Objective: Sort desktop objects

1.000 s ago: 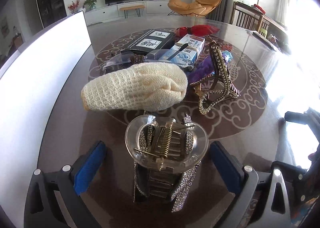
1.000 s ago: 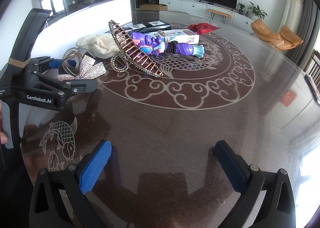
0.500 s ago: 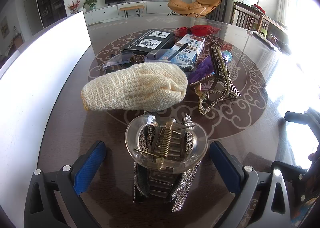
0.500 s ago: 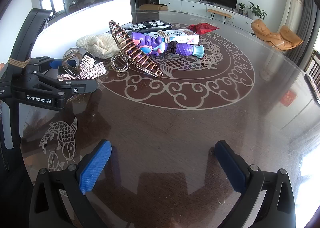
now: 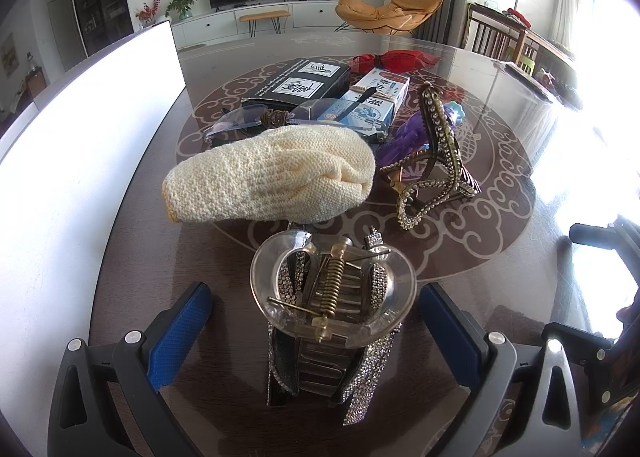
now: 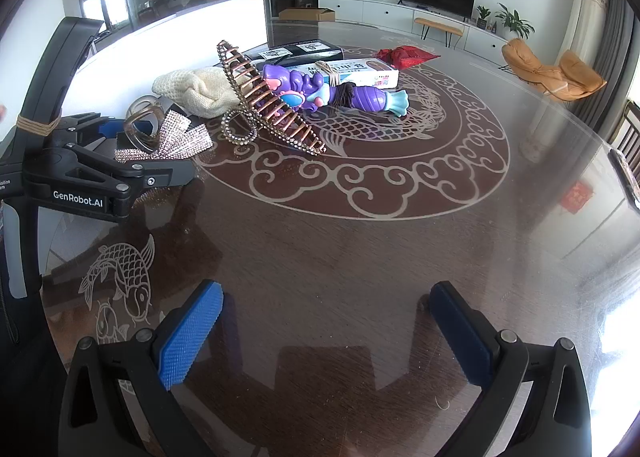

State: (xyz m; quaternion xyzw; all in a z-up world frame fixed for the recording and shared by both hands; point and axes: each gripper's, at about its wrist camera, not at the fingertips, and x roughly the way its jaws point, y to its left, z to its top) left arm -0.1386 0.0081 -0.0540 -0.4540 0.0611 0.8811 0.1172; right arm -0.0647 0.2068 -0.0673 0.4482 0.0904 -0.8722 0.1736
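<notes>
Hair clip (image 5: 334,297) sits btwn my spread left tongs (image 5: 316,321), lined up for grabbing; right tongs (image 6: 326,329) released, empty.

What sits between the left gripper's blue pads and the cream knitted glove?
In the left wrist view, a clear plastic hair claw with rhinestone bow lies between left gripper and cream knitted glove.

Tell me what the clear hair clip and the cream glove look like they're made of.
Clear hair clip: seemingly glossy see-through plastic, with a brass-coloured metal spring and sparkly rhinestone strips. Cream glove: knitted yarn, matte, its stitch texture visible; fibre unclear.
</notes>
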